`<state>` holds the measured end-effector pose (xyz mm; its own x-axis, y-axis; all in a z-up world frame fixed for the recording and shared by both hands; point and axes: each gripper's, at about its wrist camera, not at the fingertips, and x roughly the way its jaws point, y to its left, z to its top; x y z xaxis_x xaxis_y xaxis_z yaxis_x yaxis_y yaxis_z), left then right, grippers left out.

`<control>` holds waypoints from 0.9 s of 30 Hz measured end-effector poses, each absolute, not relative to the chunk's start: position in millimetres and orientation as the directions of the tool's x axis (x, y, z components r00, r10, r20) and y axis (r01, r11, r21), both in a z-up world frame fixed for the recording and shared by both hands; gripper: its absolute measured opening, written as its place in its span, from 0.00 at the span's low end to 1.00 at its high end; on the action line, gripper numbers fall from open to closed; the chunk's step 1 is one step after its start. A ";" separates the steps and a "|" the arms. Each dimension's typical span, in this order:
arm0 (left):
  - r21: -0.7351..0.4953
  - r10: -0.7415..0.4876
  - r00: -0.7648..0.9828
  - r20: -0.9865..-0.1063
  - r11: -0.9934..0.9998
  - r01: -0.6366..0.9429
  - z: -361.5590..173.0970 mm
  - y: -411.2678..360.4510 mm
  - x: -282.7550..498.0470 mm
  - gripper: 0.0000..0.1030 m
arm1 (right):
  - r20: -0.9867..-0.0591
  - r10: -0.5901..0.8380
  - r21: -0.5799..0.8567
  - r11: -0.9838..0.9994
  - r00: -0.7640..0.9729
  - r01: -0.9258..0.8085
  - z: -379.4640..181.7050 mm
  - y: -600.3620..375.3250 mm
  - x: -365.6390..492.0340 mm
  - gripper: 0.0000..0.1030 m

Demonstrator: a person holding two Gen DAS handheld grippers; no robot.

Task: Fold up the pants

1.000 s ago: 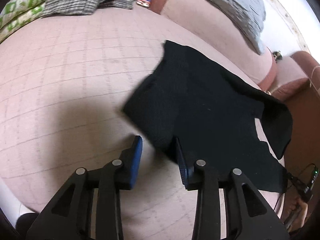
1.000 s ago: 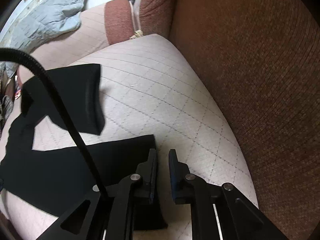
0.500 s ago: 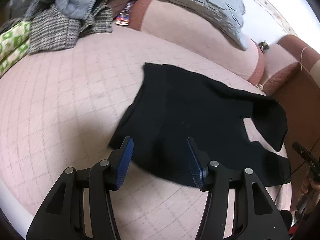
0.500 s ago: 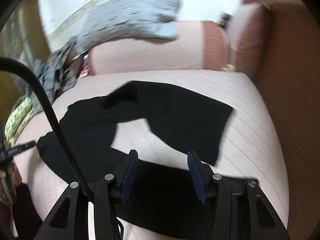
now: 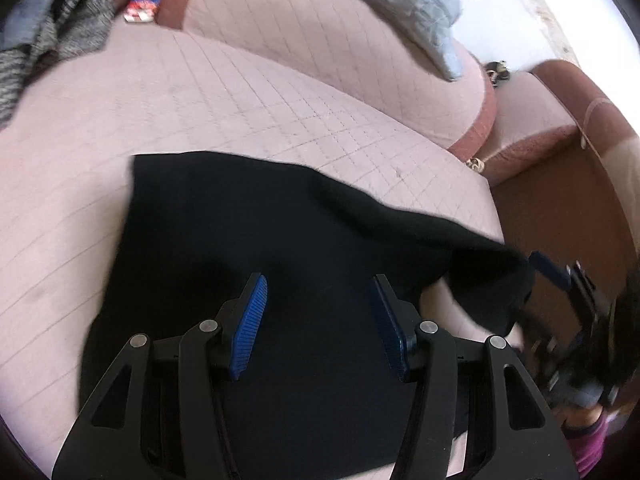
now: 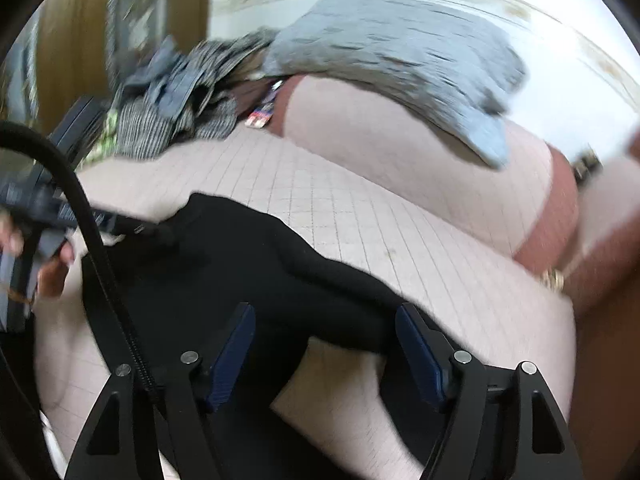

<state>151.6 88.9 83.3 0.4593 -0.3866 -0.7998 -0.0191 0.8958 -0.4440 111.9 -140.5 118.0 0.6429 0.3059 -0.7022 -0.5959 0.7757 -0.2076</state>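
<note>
Pink quilted sofa seat (image 5: 120,128) carries the black pants (image 5: 248,232), spread mostly flat across its middle, one leg running toward the brown armrest side, other leg nearer the front edge with a bare wedge of cushion between them (right wrist view). Left gripper (image 5: 318,320) hovers over the waist end, blue fingers (image 5: 250,320) spread wide, holding nothing. Right gripper (image 6: 324,350) over the leg area, fingers wide apart too, empty; frames blurred, exact height above cloth unclear. Pants look thin, soft, light and floppy, likely to drape and bunch when lifted, no stiffness, low slip on the quilted cover. Best hold probably at hems or outer leg seam with right, waistband corner with left, pinching a single edge not a bulk wad. Open room: bare cushion on the left of the pants and behind them up to the backrest (image 5: 320,48). Clutter to avoid: grey pillow (image 6: 400,52) on the backrest, clothes pile (image 6: 176,104) at the far left end. Front edge of seat close to the lower leg, cloth could slide off there
</note>
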 end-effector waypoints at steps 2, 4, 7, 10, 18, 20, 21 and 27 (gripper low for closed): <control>-0.444 -0.387 0.430 -0.815 0.895 -0.036 79.8 79.2 174.1 0.52 | -0.710 0.274 -0.268 0.746 0.648 -0.609 112.9 -129.6 122.4 0.68; -0.423 -0.363 0.434 -0.825 0.905 -0.045 79.7 71.0 194.9 0.52 | -0.711 0.260 -0.308 0.720 0.653 -0.622 109.2 -122.9 132.4 0.68; -0.397 -0.324 0.384 -0.865 0.909 -0.128 67.8 66.6 222.9 0.52 | -0.718 0.252 -0.336 0.691 0.649 -0.640 102.5 -123.0 145.4 0.69; -0.393 -0.303 0.372 -0.878 0.898 -0.197 60.4 64.5 242.6 0.52 | -0.727 0.215 -0.384 0.661 0.652 -0.645 94.6 -123.6 158.8 0.71; -0.325 -0.233 0.321 -0.918 0.905 -0.274 32.8 45.0 275.2 0.52 | -0.740 0.182 -0.408 0.645 0.648 -0.647 85.8 -130.4 180.5 0.75; -0.307 -0.208 0.334 -0.919 0.910 -0.279 33.5 42.6 276.1 0.52 | -0.766 0.159 -0.389 0.657 0.622 -0.646 77.3 -132.8 187.3 0.59; -0.299 -0.199 0.335 -0.921 0.913 -0.277 34.1 40.6 276.3 0.50 | -0.777 0.143 -0.388 0.659 0.613 -0.645 72.6 -133.4 189.2 0.18; -0.360 -0.253 0.433 -0.865 0.915 -0.183 52.3 43.8 250.1 0.07 | -0.722 0.204 -0.367 0.697 0.661 -0.616 90.5 -146.4 145.9 0.04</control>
<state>250.1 43.8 52.3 0.4332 -0.2534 -0.8649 -0.1831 0.9149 -0.3598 145.9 -146.4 90.5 0.6613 0.2043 -0.7217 -0.6158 0.6973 -0.3668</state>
